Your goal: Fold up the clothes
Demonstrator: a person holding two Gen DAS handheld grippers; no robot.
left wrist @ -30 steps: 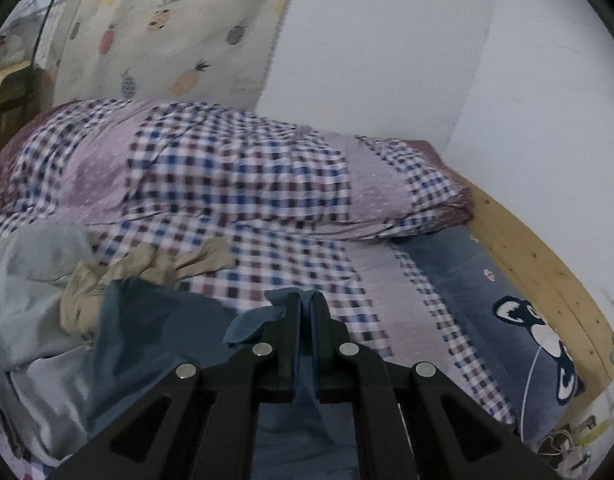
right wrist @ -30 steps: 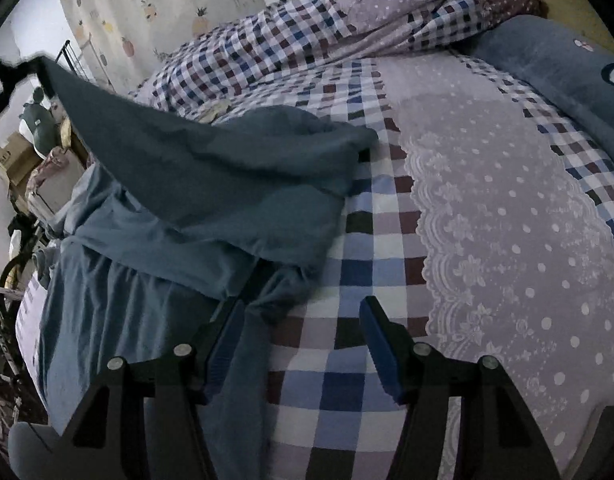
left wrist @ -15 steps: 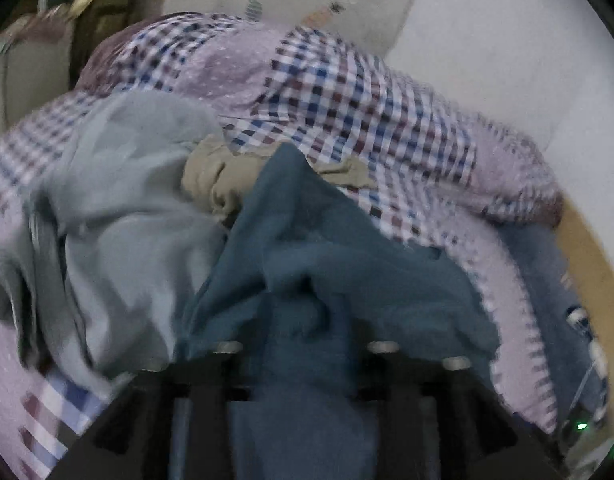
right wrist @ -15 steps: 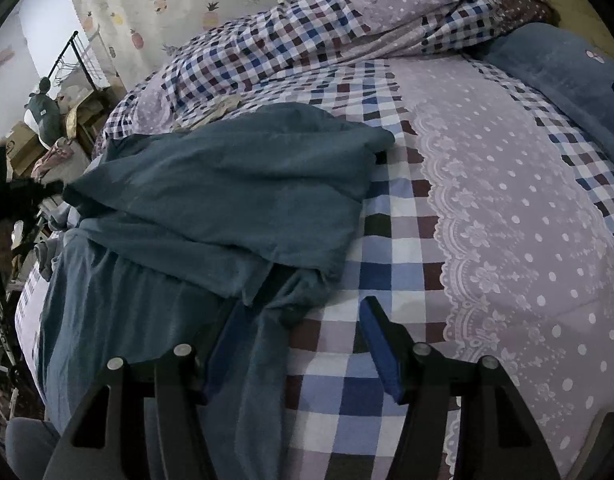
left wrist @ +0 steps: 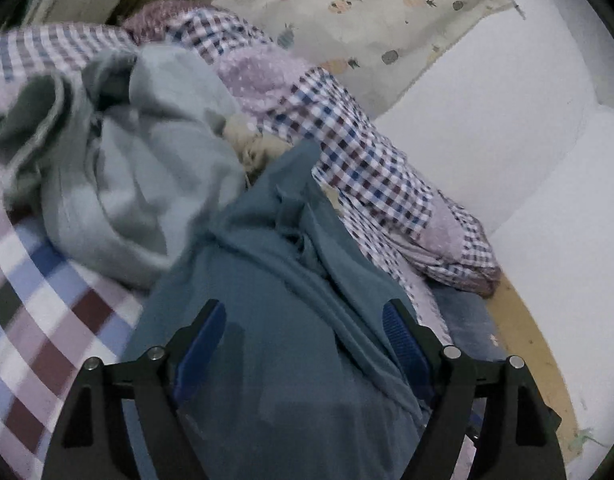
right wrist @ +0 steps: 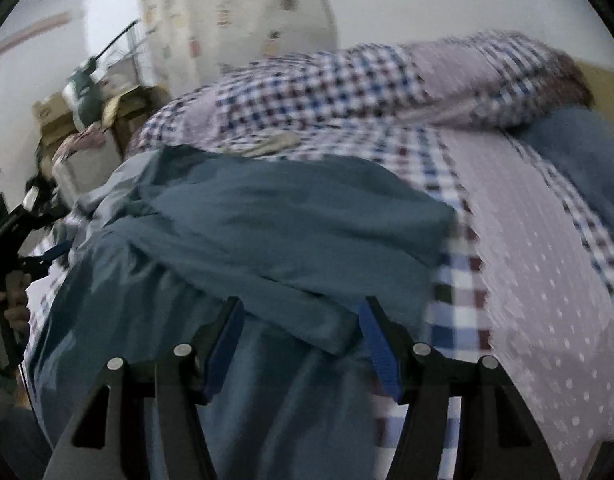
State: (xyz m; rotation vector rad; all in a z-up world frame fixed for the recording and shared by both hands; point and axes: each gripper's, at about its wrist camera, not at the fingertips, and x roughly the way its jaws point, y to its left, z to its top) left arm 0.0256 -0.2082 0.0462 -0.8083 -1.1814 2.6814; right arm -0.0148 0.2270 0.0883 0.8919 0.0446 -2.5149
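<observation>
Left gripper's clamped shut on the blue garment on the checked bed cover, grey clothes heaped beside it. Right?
Not quite. The left gripper isn't clamped: the left wrist view shows its jaws opening, the blue garment lying loose between them. Checked bed cover and grey clothes are right.

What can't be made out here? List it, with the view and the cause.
- Left wrist view: the beige garment is mostly buried between the grey garment and the blue garment.
- Right wrist view: motion blur smears the shelf clutter.
- Both views: the blue garment's near end is cut off behind each gripper's frame.
</observation>
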